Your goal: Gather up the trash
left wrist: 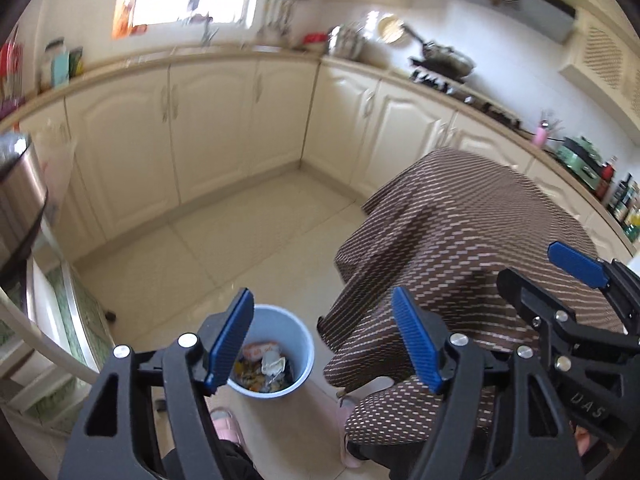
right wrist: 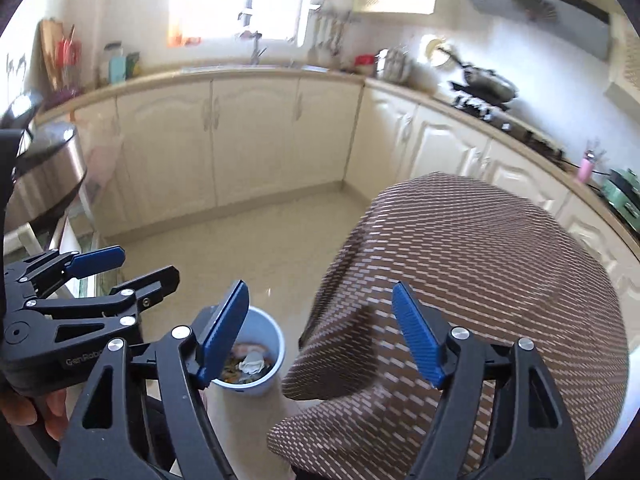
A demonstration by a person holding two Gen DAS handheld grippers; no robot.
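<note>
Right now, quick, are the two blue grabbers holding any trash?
Left gripper: open, nothing between its fingers.
Right gripper: open, nothing held.
The trash lies in the blue bin on the floor.

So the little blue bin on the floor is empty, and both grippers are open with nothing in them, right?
Not quite: the blue bin already holds trash, as the left wrist view shows. The rest stands: the left gripper and right gripper are open and hold nothing.
</note>
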